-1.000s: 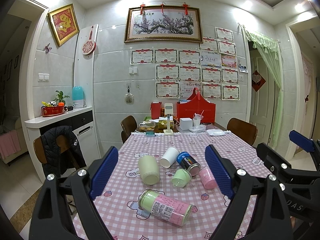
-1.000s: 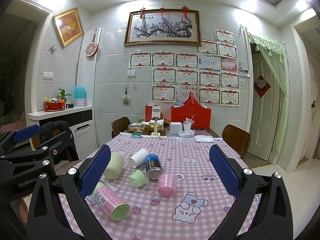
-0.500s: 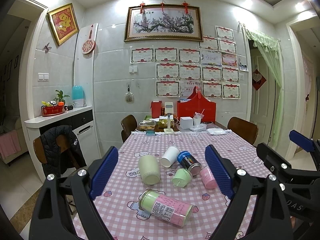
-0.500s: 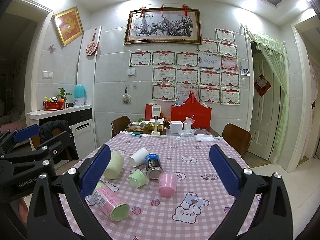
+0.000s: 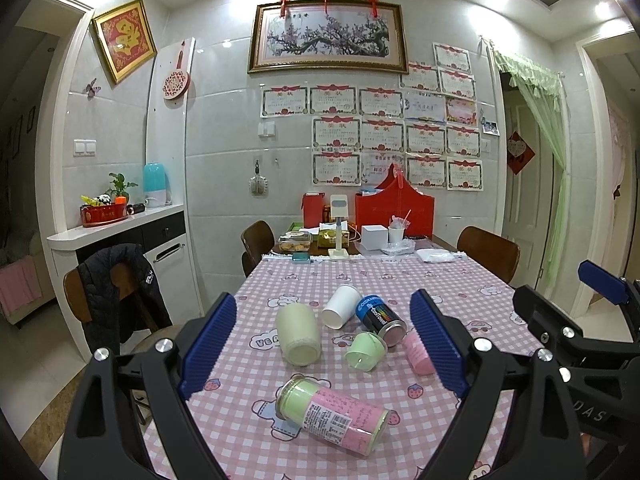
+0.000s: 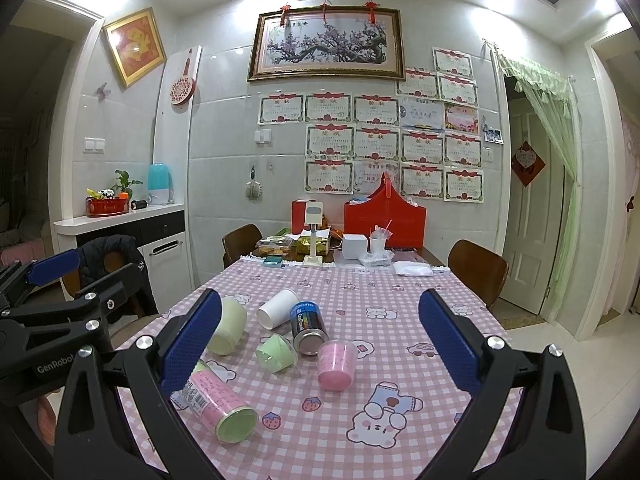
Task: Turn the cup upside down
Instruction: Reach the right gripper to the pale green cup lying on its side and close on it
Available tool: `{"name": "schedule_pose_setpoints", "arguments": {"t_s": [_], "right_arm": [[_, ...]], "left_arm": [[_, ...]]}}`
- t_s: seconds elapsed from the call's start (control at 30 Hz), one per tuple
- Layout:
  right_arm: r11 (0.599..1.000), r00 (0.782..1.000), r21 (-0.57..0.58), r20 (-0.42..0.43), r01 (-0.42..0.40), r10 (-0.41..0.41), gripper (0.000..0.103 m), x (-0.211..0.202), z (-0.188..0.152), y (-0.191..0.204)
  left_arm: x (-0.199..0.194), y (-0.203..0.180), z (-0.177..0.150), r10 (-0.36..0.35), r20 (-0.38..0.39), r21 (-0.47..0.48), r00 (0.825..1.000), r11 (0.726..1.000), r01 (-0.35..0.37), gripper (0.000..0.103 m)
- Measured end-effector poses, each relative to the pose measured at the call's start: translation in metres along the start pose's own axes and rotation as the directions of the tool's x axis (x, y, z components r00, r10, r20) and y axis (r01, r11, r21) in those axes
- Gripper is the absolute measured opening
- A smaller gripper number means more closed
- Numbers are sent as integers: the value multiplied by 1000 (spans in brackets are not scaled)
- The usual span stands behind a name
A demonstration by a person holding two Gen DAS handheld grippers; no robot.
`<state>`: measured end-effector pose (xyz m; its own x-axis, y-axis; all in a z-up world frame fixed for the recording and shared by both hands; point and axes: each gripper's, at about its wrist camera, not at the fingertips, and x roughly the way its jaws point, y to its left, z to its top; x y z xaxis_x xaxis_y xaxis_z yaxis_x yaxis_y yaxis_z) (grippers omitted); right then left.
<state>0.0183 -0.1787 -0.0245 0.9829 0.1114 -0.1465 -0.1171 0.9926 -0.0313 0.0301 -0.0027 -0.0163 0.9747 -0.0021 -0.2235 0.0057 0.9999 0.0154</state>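
Step in hand, as I judge it: approach, before any grasp. The left tool (image 5: 322, 344) is held above the near edge of the counter (image 5: 460, 280), its blue pads spread wide apart with nothing between them. The right tool (image 6: 320, 336) is in the same condition, pads wide apart and empty. Neither touches any item.

No vessel stands upright. Lying on their sides in a loose cluster at mid-counter are a white paper cup (image 5: 341, 306), a pale cream cup (image 5: 299, 335), a small green cup (image 5: 366, 351) and a pink cup (image 6: 337, 364). A dark can (image 5: 380, 314) lies among them, just beside the white paper cup and the small green cup. A labelled bottle (image 5: 334, 414) lies nearer the tools, apart from the cluster.

Which cup is meant cannot be determined. The pink cup lies closest to the right tool's line, mouth toward that tool.

Next move, in my judgement: lower a tool over one cup, close across its wall, lift clear of its neighbours, turn it and set it down rim first. The cups look light and likely to roll if nudged.
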Motion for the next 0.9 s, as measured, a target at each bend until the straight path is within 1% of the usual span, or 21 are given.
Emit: {"name": "schedule_pose_setpoints", "arguments": {"t_s": [0.33,0.5,0.7,0.83,0.9], "right_arm": [[1000,1000,0,-8,-4,4,95,6,1,-2],[1000,1000,0,-29,-9,9,95,20,0,-3],[1000,997,0,-73,-24,24,95,42,-9,-3],[999,992,10,-123,-41,42,95,64,-17,-4],[999,988,10,-148,-45,46,95,75,-22,-3]], "left_arm": [[3,-1,0,1,-5,1,1000,1000,-1,87],[18,1,2,-5,-41,-5,999,1000,5,87],[46,3,-6,-14,-110,-20,994,1000,11,87],[74,10,-15,-46,-199,-48,979,998,37,87],[90,13,-21,-62,-245,-64,967,997,48,87]]}}
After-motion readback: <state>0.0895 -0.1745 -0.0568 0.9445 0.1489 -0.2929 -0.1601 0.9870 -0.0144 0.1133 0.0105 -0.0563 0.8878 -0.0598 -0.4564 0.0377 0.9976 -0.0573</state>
